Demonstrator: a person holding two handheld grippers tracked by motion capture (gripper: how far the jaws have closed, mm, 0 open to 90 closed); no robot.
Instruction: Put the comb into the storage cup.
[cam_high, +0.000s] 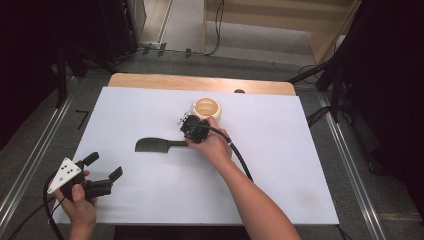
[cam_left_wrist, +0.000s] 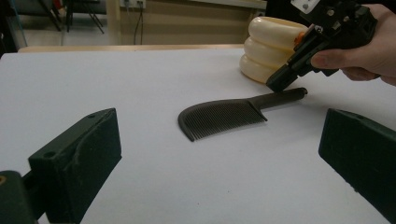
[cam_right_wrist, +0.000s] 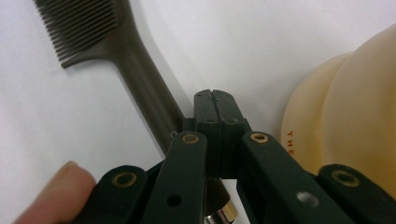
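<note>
A dark comb (cam_high: 155, 145) lies flat on the white table (cam_high: 280, 165), teeth toward the left and handle toward the right. A cream ribbed cup (cam_high: 206, 109) stands just behind the handle end. My right gripper (cam_high: 189, 139) points down at the handle's tip, between comb and cup. In the right gripper view its jaws (cam_right_wrist: 215, 100) are pressed together with nothing between them, the comb handle (cam_right_wrist: 135, 60) passing on their left and the cup (cam_right_wrist: 355, 116) on their right. My left gripper (cam_high: 103, 166) rests at the table's near left, open, facing the comb (cam_left_wrist: 224, 117) from a distance.
The white sheet covers a wooden table whose bare far edge (cam_high: 200, 82) shows behind the cup. Metal rails (cam_high: 30, 165) run along both sides of the table. The right gripper's cable (cam_high: 240, 157) trails over the forearm.
</note>
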